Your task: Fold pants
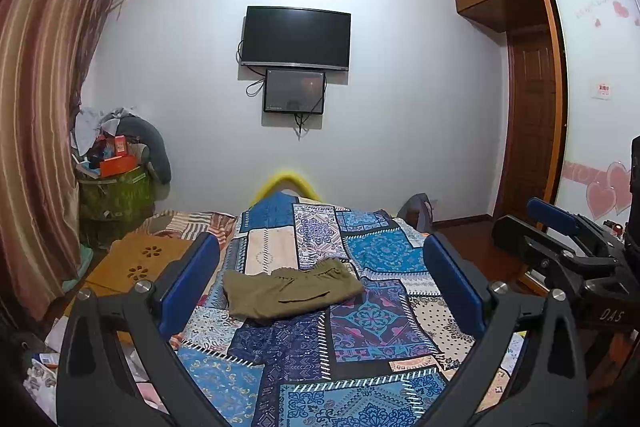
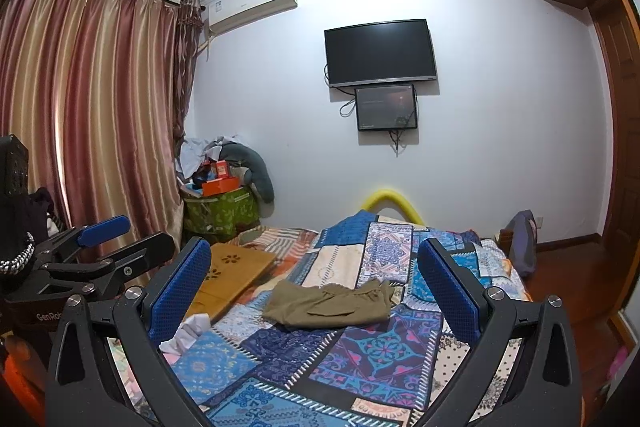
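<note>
— Two grippers up, both empty. From my seat the left gripper (image 1: 320,275) has its blue pads spread wide with nothing between them, raised above the near part of the bed. The right gripper (image 2: 316,283) is the same: jaws far apart, holding nothing.

— Where are the pants?

— The pants (image 1: 290,289) lie on the patchwork bedspread (image 1: 360,339), folded into a compact olive bundle, waistband toward the far wall. No gripper touches them; I see them through the gap of each one, well apart from the pads. In the right wrist view the pants (image 2: 330,303) sit the same way on the bedspread (image 2: 368,355), a pocket slit showing on top.

— Anything near the pants?

— To the left of the pants, a wooden board (image 2: 230,273) with flower cutouts lies on the bed's edge. Beyond the pants, at the foot of the bed, a yellow arch (image 1: 286,181) rises against the wall. High above the pants on that wall hangs a dark television (image 1: 296,37) with a smaller screen (image 1: 294,91) just below it. Nearer me than the pants, on the left, a bit of white cloth (image 2: 186,335) lies beside the right gripper's left pad.

— Do the grippers see each other?

— Yes. The right gripper (image 1: 560,239) shows at the right edge of the left view, beside the bed.
</note>
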`<state>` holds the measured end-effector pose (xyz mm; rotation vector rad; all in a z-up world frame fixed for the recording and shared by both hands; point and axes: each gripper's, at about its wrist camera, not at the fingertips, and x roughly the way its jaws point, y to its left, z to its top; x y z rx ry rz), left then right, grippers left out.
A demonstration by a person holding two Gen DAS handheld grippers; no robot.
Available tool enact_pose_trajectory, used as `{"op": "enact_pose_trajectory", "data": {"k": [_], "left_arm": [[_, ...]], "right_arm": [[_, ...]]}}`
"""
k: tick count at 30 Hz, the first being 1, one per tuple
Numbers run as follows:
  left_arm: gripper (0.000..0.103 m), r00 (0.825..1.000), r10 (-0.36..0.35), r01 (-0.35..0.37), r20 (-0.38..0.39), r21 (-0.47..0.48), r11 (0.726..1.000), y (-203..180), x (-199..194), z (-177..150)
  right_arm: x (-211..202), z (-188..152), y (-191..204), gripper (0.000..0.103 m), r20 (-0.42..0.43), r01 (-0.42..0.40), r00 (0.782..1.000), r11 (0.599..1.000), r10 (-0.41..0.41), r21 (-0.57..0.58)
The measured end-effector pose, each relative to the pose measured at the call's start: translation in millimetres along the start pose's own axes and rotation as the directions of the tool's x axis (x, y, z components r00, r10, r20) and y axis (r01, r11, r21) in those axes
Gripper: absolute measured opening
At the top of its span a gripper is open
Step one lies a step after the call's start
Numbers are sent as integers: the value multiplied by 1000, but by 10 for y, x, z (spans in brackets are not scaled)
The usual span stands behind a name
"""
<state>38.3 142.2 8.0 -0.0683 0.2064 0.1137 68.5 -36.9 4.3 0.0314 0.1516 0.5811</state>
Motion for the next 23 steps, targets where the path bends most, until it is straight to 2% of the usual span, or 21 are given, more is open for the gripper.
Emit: {"op": "enact_pose_trajectory", "data": {"k": [4, 23], "left_arm": [[103, 1000, -22, 22, -12, -3, 1000, -1, 10, 3], [103, 1000, -25, 25, -18, -6, 1000, 1, 21, 2]], "right_arm": [[-2, 3, 5, 103, 0, -1, 1000, 1000, 1, 1], [6, -7, 22, 103, -5, 0, 1000, 1000, 0, 9]]}}
